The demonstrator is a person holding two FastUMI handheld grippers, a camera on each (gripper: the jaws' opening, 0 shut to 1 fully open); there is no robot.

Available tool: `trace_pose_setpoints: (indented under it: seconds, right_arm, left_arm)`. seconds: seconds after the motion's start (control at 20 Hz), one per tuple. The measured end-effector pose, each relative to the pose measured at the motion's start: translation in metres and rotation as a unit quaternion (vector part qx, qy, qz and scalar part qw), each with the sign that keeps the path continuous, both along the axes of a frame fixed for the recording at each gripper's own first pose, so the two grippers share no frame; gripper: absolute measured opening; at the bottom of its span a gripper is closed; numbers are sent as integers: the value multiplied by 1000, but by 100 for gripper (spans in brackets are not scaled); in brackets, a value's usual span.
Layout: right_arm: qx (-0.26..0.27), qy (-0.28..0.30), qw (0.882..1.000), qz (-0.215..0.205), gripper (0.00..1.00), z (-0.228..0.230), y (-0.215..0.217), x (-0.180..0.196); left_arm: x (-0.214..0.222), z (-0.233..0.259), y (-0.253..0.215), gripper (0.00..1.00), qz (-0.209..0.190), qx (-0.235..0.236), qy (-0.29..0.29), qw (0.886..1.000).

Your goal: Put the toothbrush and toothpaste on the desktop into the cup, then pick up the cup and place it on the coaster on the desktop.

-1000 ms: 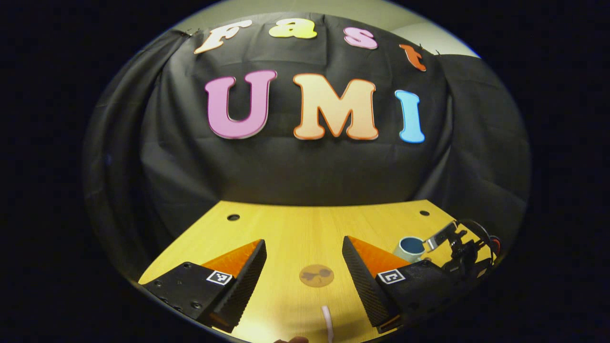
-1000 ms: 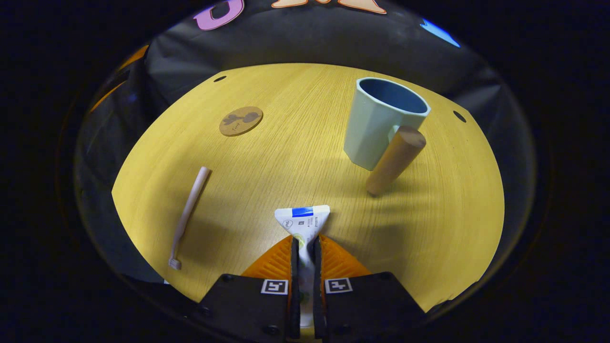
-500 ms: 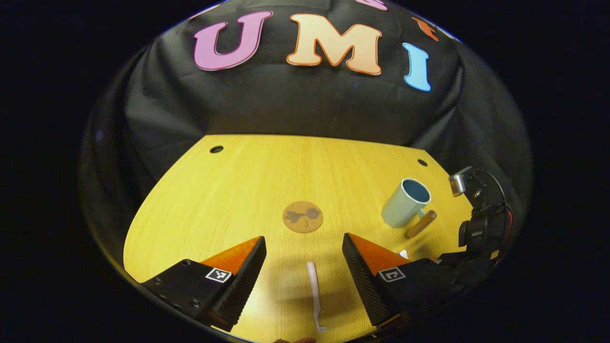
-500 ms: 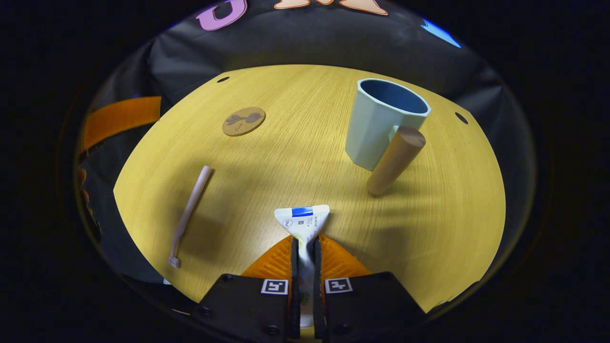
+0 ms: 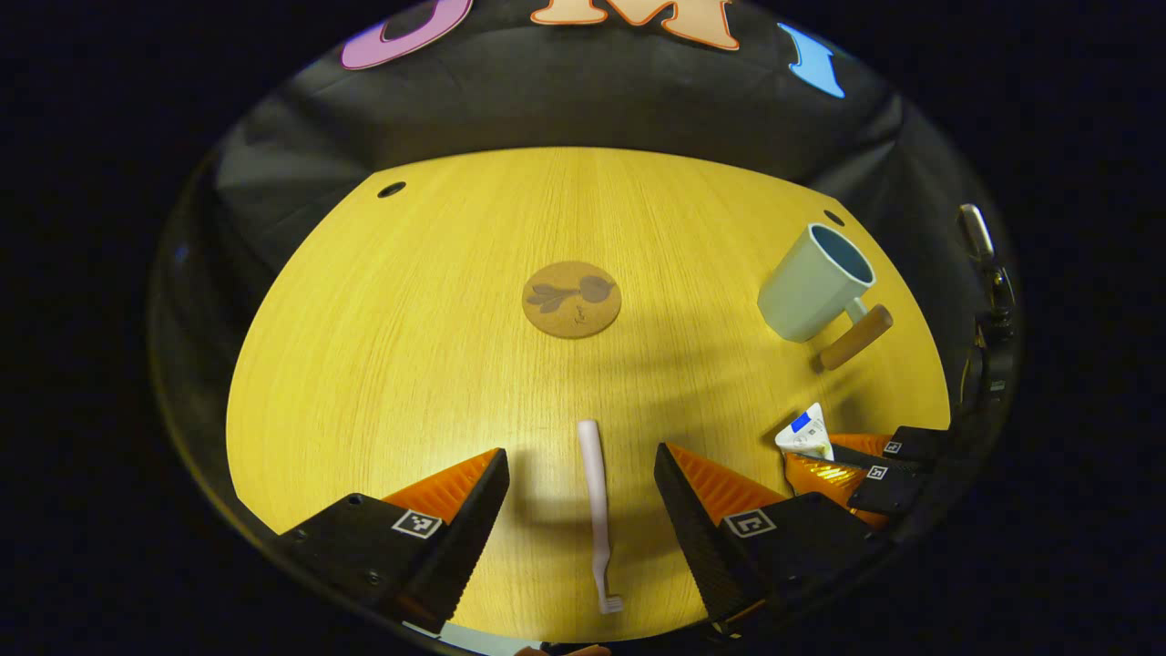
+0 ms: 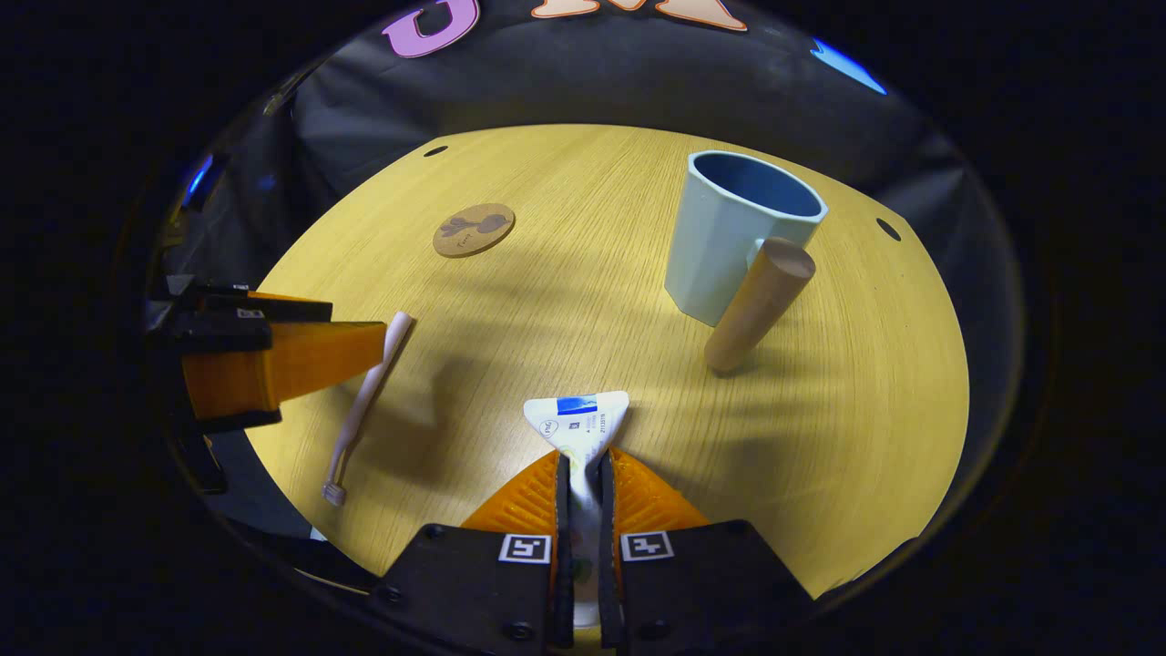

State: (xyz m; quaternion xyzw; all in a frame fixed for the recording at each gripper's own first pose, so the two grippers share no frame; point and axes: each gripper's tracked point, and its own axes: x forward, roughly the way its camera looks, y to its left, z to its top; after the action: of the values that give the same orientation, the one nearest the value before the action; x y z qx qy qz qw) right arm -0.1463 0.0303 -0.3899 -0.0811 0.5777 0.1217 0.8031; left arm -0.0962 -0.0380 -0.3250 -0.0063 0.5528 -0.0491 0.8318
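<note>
White toothpaste (image 6: 581, 425), print too small to read, is clamped between the right gripper (image 6: 582, 474) jaws. Left gripper (image 5: 583, 492) jaws spread, toothbrush (image 5: 597, 510) between them on the table (image 5: 410, 346). Cup (image 6: 733, 232) ahead-right of the right jaws; coaster (image 5: 571, 299) ahead of the left jaws.

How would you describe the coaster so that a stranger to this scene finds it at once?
Start from the yellow wooden desktop in front of the black cloth. Near its middle, left of the pale blue cup, lies the coaster. It is the only flat round brown disc, with a dark plant drawing on it.
</note>
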Motion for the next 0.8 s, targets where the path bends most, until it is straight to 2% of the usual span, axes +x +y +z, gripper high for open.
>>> trace_pose_setpoints:
  seconds: [0.35,0.55,0.8]
  right_arm:
    - [15,7,1000,-4,14,1,-1,-2]
    - [18,9,1000,-2,14,1,-1,-1]
    - [20,12,1000,6,14,1,-1,-1]
  left_arm:
    - [-16,-30,-4,96,-15,23,72,997]
    - [-14,-32,-7,91,-38,27,82,996]
    - [-16,-32,-6,85,-55,33,137,989]
